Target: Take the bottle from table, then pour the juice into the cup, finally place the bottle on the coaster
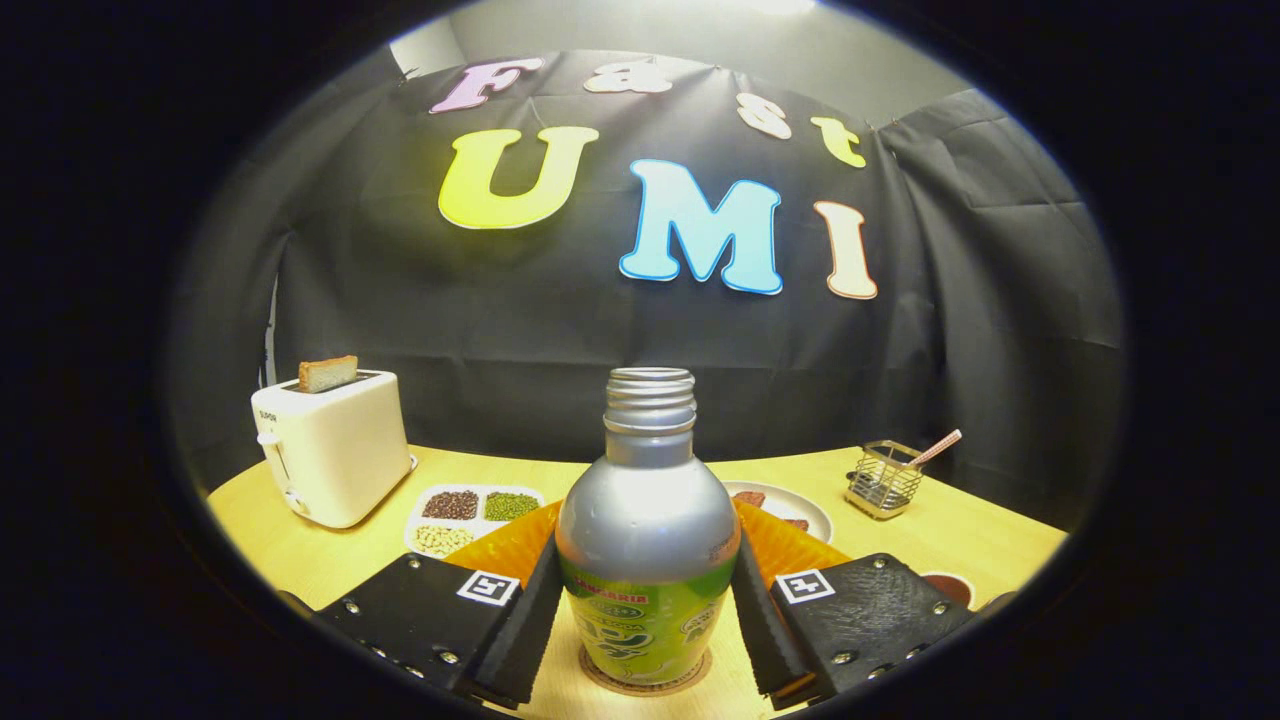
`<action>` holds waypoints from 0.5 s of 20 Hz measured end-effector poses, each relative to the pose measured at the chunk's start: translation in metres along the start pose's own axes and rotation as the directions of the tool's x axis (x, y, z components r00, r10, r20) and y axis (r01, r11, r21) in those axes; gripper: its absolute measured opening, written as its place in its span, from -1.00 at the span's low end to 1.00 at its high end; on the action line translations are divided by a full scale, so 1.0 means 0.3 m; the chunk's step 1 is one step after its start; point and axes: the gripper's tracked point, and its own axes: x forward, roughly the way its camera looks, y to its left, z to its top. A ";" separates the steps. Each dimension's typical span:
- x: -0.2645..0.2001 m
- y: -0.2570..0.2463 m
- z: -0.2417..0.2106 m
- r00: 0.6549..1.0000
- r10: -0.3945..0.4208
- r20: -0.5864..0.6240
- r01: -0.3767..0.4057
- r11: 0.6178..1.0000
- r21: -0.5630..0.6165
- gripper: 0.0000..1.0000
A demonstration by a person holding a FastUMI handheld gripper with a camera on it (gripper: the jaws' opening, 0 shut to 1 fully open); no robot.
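Bottle [648, 540], a silver metal one with a rounded shoulder, a green printed label around its lower body and an uncapped threaded neck, stands upright on a round brown coaster [645, 682] on the pale wooden tabletop [300, 550], close to the near edge. The gripper [645, 612] sits low at that near edge with its two fingers [520, 625] flanking the bottle's labelled body; the inner faces of the pads lie right against or just beside the bottle's sides, and from this angle it cannot be told whether they press on it or have let go. Each finger carries a small square black-and-white marker on its upper face. Just behind the bottle an orange, ribbed, bowl-like dish [505, 545] shows on both sides of it. Beyond that, toward the middle of the tabletop, lies a white divided tray [470, 518] holding dark brown beans, green beans and pale beans in separate compartments, and a white round plate [790, 505] with some reddish-brown food on it. Near the far left edge stands a cream-coloured toaster [335, 450] with a slice of browned bread [327, 373] sticking up from its slot. Near the far right edge stands a small gold wire basket [882, 478] with a pink-handled utensil [935, 448] leaning out of it. A dark reddish round object [950, 588] peeks out beside the right finger; what it is cannot be told.
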 end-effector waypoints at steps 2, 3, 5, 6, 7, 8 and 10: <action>0.006 0.004 -0.022 1.000 0.002 -0.005 -0.002 1.000 0.002 0.57; 0.012 -0.002 -0.030 1.000 -0.003 -0.006 0.003 1.000 -0.004 0.57; 0.023 0.000 -0.039 1.000 -0.002 -0.001 0.002 1.000 -0.004 0.57; 0.026 0.003 -0.042 1.000 0.000 0.002 0.000 1.000 -0.002 0.57; 0.033 0.006 -0.048 1.000 0.002 0.004 -0.002 1.000 0.007 0.57; 0.042 0.008 -0.054 1.000 0.004 0.003 -0.004 1.000 0.016 0.57; 0.050 0.002 -0.082 1.000 0.004 -0.009 -0.004 1.000 0.028 0.57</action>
